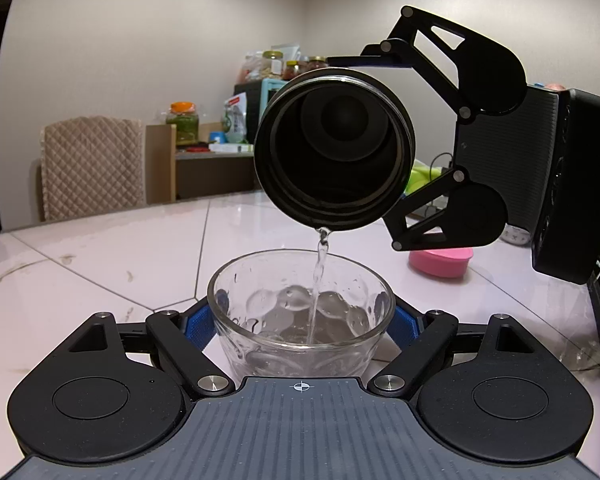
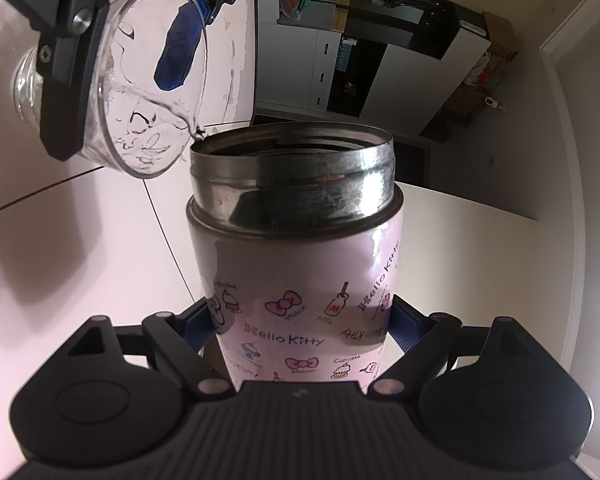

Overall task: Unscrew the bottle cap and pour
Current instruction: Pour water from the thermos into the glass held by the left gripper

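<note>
Pouring from the bottle [image 1: 334, 148], your right gripper [image 2: 300, 324] clamps its pink body at mid-frame, mouth tipped toward the glass bowl [image 1: 300, 316] below. Your left gripper [image 1: 300, 326] squeezes that bowl at lower centre, where a thin water stream [image 1: 320, 272] lands inside.

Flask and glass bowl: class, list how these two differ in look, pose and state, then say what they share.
The flask is opaque, pink-printed with a steel neck; the glass bowl is clear and dimpled. The flask is tipped over above the bowl, which sits upright. The flask is giving out a thin stream of water; the bowl is receiving it. The right claw holds the flask, the left claw the bowl. Both are open-topped and gripped by blue pads.
</note>
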Demonstrator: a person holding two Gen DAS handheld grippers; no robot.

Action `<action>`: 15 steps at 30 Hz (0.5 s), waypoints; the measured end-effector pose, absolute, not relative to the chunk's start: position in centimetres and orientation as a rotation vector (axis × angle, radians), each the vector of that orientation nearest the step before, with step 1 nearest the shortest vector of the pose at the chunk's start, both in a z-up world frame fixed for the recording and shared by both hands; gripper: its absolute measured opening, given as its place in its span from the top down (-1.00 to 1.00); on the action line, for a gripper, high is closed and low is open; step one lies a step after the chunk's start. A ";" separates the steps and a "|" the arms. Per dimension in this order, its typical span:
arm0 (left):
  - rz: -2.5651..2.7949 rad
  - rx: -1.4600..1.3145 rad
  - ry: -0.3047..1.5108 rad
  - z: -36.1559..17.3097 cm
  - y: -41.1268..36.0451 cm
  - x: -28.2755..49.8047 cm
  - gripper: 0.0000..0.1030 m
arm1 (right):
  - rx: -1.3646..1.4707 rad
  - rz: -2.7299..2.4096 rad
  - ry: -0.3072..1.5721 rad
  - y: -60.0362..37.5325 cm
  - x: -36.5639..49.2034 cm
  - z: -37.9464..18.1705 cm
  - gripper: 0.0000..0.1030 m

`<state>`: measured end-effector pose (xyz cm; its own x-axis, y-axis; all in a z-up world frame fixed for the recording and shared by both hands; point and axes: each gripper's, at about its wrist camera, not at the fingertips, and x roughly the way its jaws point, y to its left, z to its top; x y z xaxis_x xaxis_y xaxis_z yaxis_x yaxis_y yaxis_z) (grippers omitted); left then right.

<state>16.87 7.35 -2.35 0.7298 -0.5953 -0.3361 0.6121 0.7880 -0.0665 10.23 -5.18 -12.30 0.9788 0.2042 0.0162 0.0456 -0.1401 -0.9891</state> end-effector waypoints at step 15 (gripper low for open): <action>-0.666 0.049 0.354 -2.3 7.3 16.9 -0.72 | -1.663 0.173 -0.171 -5.8 12.7 -8.8 -0.72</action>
<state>16.86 7.35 -2.29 0.7291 -0.5958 -0.3368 0.6123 0.7877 -0.0680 12.73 -5.80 -8.85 0.9769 0.2136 -0.0119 0.0093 -0.0978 -0.9952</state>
